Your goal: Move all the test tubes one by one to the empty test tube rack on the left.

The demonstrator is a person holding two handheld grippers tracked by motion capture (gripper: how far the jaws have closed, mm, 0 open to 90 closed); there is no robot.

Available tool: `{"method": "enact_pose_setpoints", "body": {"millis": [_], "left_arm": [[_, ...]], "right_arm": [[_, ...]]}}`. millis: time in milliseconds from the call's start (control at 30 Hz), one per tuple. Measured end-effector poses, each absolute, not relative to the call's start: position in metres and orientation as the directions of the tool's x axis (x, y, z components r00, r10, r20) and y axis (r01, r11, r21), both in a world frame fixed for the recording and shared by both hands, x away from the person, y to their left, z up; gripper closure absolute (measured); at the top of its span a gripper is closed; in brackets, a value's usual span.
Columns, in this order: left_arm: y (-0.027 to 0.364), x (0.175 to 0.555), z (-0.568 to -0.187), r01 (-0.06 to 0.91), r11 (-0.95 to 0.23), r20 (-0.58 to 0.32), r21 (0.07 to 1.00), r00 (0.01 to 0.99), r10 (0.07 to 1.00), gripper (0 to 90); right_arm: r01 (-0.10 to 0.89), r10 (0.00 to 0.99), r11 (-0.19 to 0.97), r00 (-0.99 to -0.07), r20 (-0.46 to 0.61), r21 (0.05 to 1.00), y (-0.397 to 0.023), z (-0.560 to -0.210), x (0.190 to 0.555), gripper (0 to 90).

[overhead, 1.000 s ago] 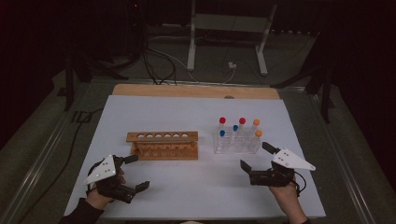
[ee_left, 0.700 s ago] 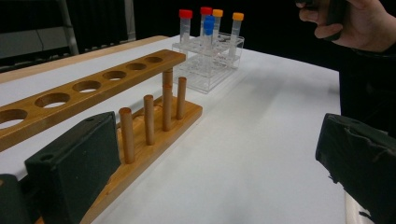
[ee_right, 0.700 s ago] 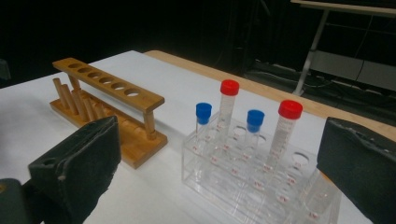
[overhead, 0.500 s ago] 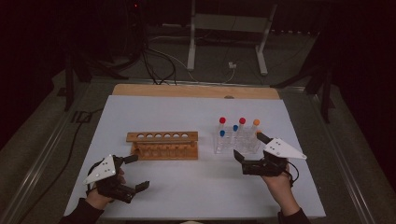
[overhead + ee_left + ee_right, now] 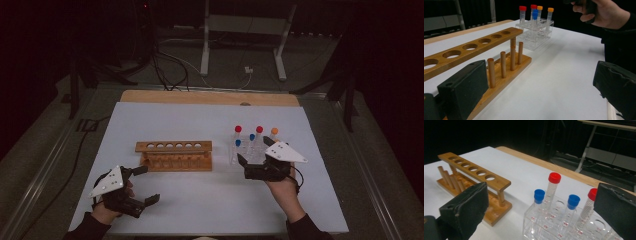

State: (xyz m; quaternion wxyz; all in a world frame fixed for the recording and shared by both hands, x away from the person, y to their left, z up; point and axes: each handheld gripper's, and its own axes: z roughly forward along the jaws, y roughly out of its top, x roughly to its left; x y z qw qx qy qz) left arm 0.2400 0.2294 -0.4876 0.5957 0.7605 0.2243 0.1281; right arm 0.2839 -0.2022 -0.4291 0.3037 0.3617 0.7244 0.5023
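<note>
An empty wooden tube rack [image 5: 172, 155] with a row of holes stands mid-table. To its right is a clear plastic rack [image 5: 235, 155] with several capped tubes: red [image 5: 238, 129], blue [image 5: 252, 137], orange [image 5: 274, 131]. My right gripper [image 5: 245, 166] is open, right at the clear rack's near side. In the right gripper view its jaws stand wide on either side of a blue-capped tube [image 5: 539, 195] and a red-capped tube [image 5: 554, 178], touching none. My left gripper [image 5: 147, 184] is open and empty near the front left, in front of the wooden rack [image 5: 474, 47].
A white sheet [image 5: 210, 200] covers the table, with a wooden strip [image 5: 200, 97] along its far edge. Beyond it are a dark floor, cables and a metal stand [image 5: 245, 30]. The person's right hand [image 5: 599, 12] shows in the left gripper view.
My right gripper has moved left and forward, from the right side of the sheet up to the clear rack. The left gripper has stayed put.
</note>
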Motion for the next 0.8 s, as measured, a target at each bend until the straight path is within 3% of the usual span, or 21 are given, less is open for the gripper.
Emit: {"method": "enact_pose_setpoints", "body": {"millis": [467, 700, 800], "left_arm": [[0.23, 0.24, -0.487, 0.191, -0.186, -0.077, 0.964, 0.867, 0.493, 0.5], [0.23, 0.24, -0.487, 0.191, -0.188, -0.077, 0.964, 0.869, 0.489, 0.6], [0.23, 0.24, -0.487, 0.191, -0.188, -0.077, 0.963, 0.869, 0.489, 0.5]], "right_arm": [[0.267, 0.839, 0.227, -0.542, -0.048, 0.937, -0.183, -0.448, 0.297, 0.5], [0.308, 0.852, 0.256, -0.52, -0.064, 0.916, -0.177, -0.46, 0.3, 7.3], [0.32, 0.861, 0.257, -0.505, -0.066, 0.912, -0.174, -0.464, 0.301, 15.2]]}}
